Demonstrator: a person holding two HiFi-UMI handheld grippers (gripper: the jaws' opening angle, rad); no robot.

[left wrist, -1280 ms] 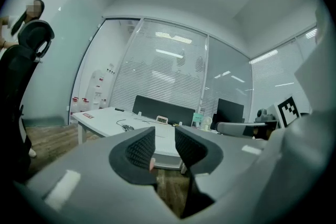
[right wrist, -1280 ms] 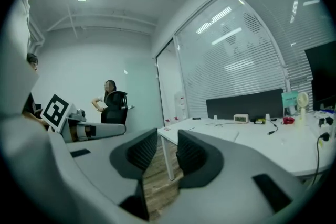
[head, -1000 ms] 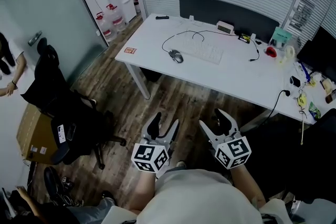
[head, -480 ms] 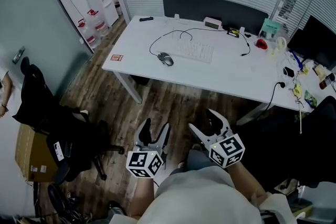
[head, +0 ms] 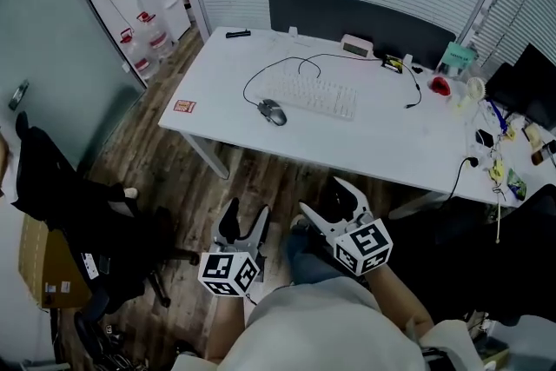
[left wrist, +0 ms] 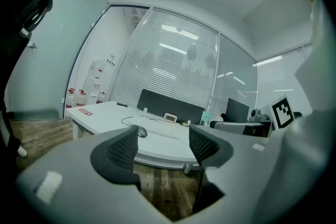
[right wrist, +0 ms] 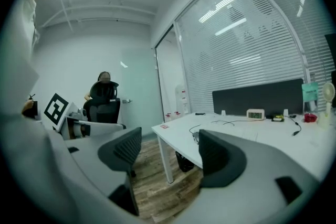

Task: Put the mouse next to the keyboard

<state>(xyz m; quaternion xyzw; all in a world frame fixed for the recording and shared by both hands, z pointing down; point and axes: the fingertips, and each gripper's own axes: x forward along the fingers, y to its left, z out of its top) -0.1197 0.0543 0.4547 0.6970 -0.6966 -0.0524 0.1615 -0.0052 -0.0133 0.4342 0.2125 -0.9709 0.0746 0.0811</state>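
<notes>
Head view, table (head: pixel 391 135): white and long, standing on a wood floor (head: pixel 261 178).
Chair (head: pixel 69 195): black, on the floor at the left, apart from the table.
Keyboard (head: pixel 317 96): white, lying near the table's middle.
Left gripper (head: pixel 246 217): low over the floor, well apart from the table; jaws wide, nothing between them.
Right gripper (head: pixel 323 199): just beside the left one; jaws opening, nothing between them.
Mouse (head: pixel 272 111): dark, on the table just beside the keyboard's left end.
</notes>
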